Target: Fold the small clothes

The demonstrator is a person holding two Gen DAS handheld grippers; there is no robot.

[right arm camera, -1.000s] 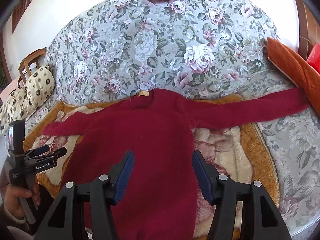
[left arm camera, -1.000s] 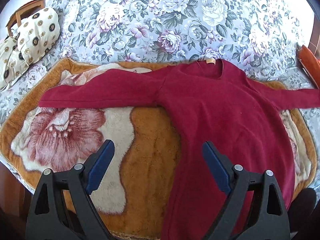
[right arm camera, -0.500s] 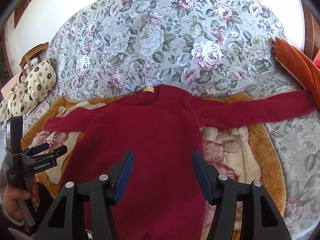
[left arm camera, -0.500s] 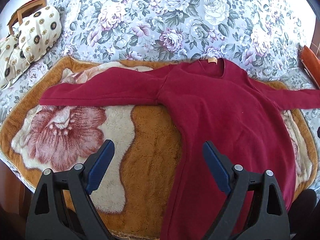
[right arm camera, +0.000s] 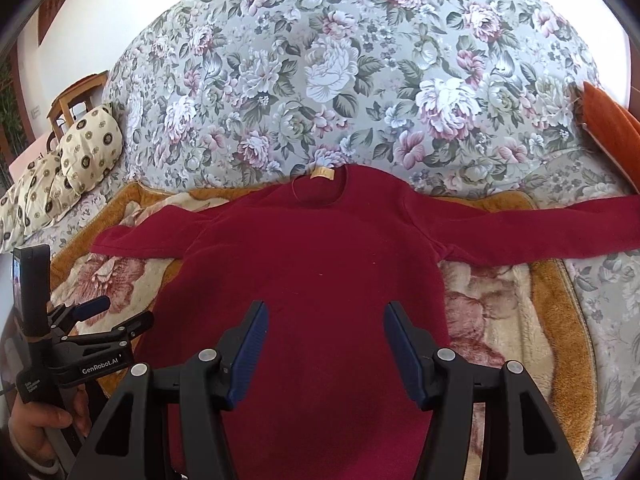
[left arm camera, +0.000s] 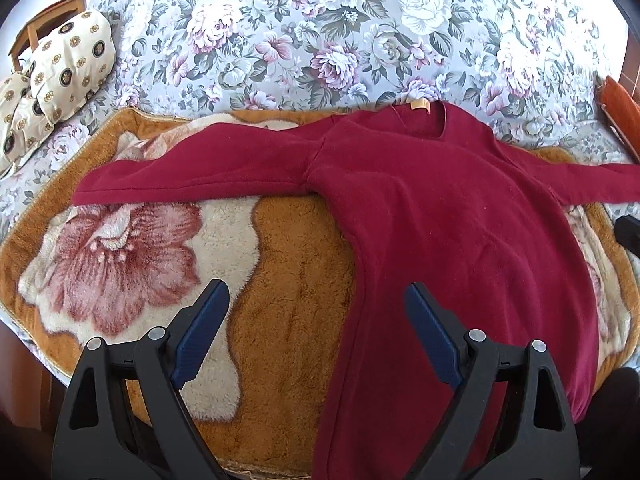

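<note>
A dark red long-sleeved sweater lies flat and face up on a fleece blanket, both sleeves spread out sideways, neck label at the far side. It also shows in the right wrist view. My left gripper is open and empty, held above the sweater's left side edge and the blanket. My right gripper is open and empty, held above the middle of the sweater's body. The left gripper also shows at the left edge of the right wrist view.
The orange and cream fleece blanket covers the near part of a bed with a floral grey bedspread. Patterned cream pillows and a wooden chair stand at the left. An orange cushion lies at the right.
Both grippers have shifted slightly forward and down towards the sweater, which sits a little lower in both views. Both stay open. The sweater has not moved.
</note>
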